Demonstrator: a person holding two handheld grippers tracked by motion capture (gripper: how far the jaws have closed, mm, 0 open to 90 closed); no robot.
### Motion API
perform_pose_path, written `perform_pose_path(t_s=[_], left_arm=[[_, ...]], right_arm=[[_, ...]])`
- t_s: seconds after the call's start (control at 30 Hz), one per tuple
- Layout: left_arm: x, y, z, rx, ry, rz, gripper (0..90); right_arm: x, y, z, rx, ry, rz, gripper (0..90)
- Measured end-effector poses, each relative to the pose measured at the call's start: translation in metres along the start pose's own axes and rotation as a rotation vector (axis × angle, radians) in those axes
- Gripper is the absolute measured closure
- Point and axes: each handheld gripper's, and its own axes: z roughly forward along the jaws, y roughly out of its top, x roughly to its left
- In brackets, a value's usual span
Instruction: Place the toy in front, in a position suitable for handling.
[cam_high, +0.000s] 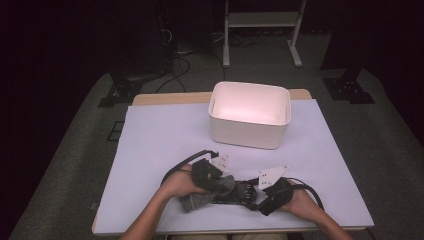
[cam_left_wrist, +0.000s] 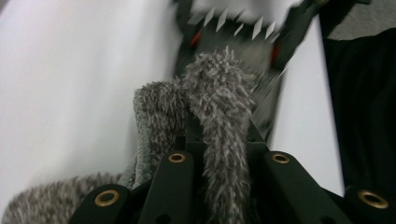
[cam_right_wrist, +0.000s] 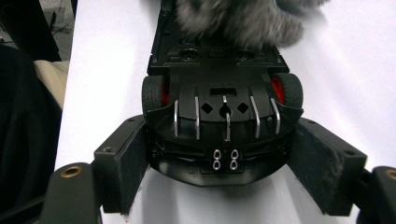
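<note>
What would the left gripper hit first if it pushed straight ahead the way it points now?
Probably the black toy car, lying underside up just beyond the fuzzy grey cloth that the left gripper is clamping; depth is blurred.

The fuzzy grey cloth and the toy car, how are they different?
The fuzzy grey cloth is soft, shaggy and grey; the toy car is hard, smooth and black, with red inside its wheels. The cloth is pinched tight in the left gripper, while the car sits upside down between the right gripper's wide fingers. Both are low on the white table, and the cloth rests on the car.
</note>
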Motion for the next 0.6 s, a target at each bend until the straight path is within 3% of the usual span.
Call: perform_pose_path(t_s=[0.03, 0.13, 0.23, 0.33, 0.37, 0.47, 0.5, 0.6], left_arm=[[0.0, 0.0, 0.0, 0.0, 0.0, 0.0, 79.9], [-0.01, 0.028, 0.011, -0.025, -0.046, 0.077, 79.9], [-0.014, 0.042, 0.02, -0.017, -0.069, 0.113, 79.9], [-0.011, 0.042, 0.024, -0.006, -0.075, 0.103, 79.9], [-0.009, 0.04, 0.023, -0.009, -0.077, 0.093, 80.0], [-0.002, 0.032, 0.015, -0.005, -0.047, 0.069, 80.1], [0.0, 0.028, 0.013, 0.004, -0.023, 0.048, 80.1], [0.011, 0.019, 0.008, -0.002, -0.004, -0.009, 80.1]], right_arm=[[0.0, 0.0, 0.0, 0.0, 0.0, 0.0, 23.0], [0.003, 0.005, 0.004, -0.002, -0.005, -0.001, 23.1], [0.004, 0.008, 0.008, 0.003, -0.005, -0.024, 23.1], [0.005, 0.007, 0.009, 0.015, -0.016, -0.041, 23.1], [0.007, 0.007, 0.009, 0.011, -0.006, -0.013, 23.1], [0.005, 0.007, 0.009, 0.004, -0.001, -0.008, 23.1], [0.004, 0.007, 0.009, 0.001, 0.002, -0.011, 23.1], [0.005, 0.007, 0.009, -0.002, 0.003, -0.011, 23.1]])
